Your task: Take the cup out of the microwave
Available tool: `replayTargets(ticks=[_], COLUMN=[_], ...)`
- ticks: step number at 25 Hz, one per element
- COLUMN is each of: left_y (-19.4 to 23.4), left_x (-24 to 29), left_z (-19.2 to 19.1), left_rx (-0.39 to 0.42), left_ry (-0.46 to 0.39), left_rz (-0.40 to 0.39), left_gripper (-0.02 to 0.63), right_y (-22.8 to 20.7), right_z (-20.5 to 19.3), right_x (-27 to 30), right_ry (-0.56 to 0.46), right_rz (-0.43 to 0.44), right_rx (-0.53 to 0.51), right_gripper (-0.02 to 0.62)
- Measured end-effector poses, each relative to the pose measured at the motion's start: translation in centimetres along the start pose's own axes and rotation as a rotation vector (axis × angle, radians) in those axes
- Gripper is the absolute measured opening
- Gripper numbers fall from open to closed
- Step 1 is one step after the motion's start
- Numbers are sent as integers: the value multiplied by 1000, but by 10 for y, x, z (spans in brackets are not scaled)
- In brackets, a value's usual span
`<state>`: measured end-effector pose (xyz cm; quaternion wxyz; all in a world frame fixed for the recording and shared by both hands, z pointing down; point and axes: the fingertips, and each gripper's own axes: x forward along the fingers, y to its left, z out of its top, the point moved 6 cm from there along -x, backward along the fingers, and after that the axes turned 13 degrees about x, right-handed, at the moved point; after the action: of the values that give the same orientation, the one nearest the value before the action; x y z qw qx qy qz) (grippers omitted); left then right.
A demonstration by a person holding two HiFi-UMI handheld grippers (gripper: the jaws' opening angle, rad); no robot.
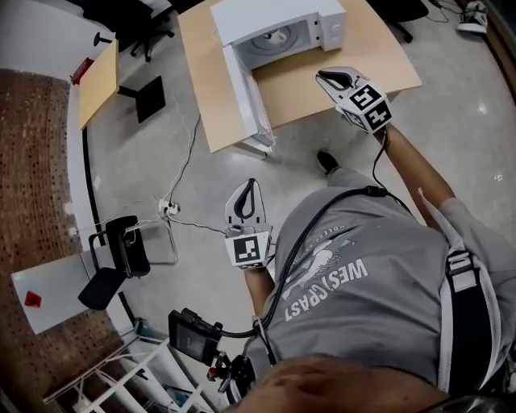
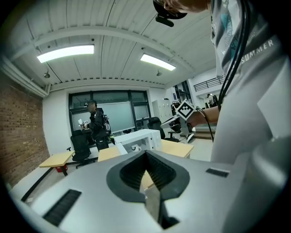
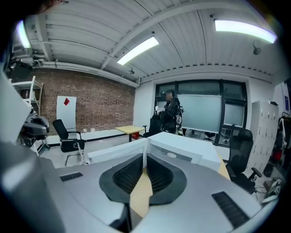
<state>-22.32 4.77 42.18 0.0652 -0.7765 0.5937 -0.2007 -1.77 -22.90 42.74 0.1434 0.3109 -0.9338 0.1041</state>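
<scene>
The fingers of your left gripper [image 1: 251, 187] are pressing together on nothing, low beside you. Those of your right gripper [image 1: 323, 77] are closing on nothing too, over the light wooden table [image 1: 387, 56]. The white box-shaped microwave [image 1: 270, 12] is standing with its door [image 1: 242, 89] open. A small white cup [image 2: 134, 148] seems to be sitting inside, so I judge that reaching, grasping and lifting out are all waiting.

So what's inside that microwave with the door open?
Inside the microwave, a small pale round object sits on the floor, probably the cup. The back of the cavity is hidden beneath the microwave's own top.
</scene>
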Motion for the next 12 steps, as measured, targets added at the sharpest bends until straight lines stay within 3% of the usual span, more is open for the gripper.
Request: replayTargets(ticks=[9, 12], left_y=[52, 69], left_x=[110, 136], left_z=[33, 35], left_rx=[-65, -78], left_ry=[-8, 17], left_rz=[124, 146], left_gripper=[44, 44], right_y=[-119, -144], right_z=[8, -1], right_x=[166, 217], right_ry=[127, 175], right_rz=[-36, -29], right_rx=[-10, 0], right_gripper=[17, 87])
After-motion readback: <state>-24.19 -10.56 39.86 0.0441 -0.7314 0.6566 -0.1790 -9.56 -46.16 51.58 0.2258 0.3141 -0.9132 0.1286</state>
